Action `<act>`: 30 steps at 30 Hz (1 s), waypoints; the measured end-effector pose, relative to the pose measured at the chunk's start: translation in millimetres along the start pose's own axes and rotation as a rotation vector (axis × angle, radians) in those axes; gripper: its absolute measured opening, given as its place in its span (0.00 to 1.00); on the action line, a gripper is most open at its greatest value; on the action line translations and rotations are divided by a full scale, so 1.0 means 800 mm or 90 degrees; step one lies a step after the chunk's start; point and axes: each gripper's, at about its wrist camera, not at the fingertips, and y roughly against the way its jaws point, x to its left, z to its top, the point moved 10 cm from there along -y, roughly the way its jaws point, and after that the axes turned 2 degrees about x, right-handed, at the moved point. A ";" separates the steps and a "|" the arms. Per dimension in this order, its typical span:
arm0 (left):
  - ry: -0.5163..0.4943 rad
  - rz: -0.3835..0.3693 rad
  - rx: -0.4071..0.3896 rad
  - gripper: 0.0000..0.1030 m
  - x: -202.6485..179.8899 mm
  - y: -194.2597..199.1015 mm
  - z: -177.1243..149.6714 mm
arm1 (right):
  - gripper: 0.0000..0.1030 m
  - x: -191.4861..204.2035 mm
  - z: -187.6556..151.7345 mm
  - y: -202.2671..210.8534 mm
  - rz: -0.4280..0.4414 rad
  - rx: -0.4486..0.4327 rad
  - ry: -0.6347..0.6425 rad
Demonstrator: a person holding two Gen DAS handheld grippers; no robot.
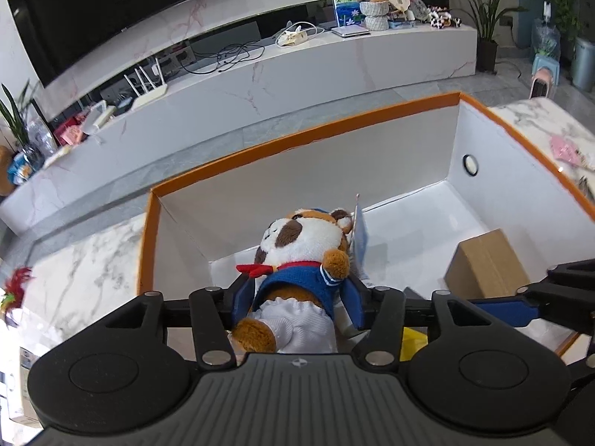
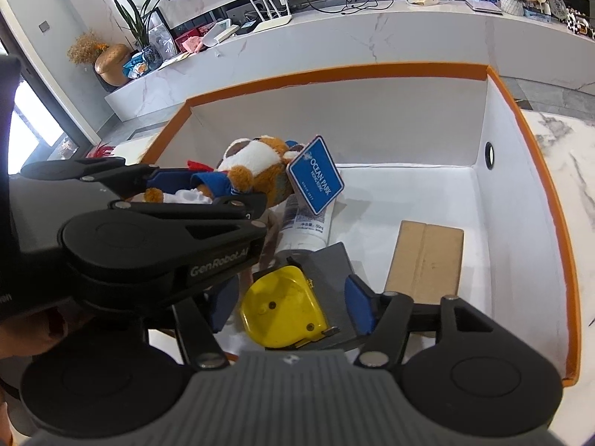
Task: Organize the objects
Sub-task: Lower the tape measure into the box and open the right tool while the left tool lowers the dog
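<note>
plush toy [image 1: 297, 260] between left hand-held gripper [image 1: 297, 297] pads, inside orange-rimmed box [image 1: 305, 137]

The left gripper [image 1: 297, 297] reaches into the orange-rimmed box [image 1: 297, 137], its blue pads on either side of the plush [image 1: 297, 260], whether touching is unclear. The plush lies near the box's left wall, head toward the far wall. A cardboard box [image 1: 483, 264] rests toward the right wall, with the right gripper [image 1: 520, 308] just in front of it.

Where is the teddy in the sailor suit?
The plush toy is inside the orange-rimmed box, near its left wall, between the left gripper fingers, with its blue tag beside it.
</note>
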 end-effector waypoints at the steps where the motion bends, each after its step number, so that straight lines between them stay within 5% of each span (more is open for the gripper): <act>1: 0.005 -0.004 0.000 0.57 0.000 0.001 0.000 | 0.65 0.000 0.000 0.000 0.000 -0.001 0.001; 30: 0.042 0.005 -0.043 0.67 0.010 0.020 0.013 | 0.79 0.002 0.002 0.011 -0.020 -0.016 0.027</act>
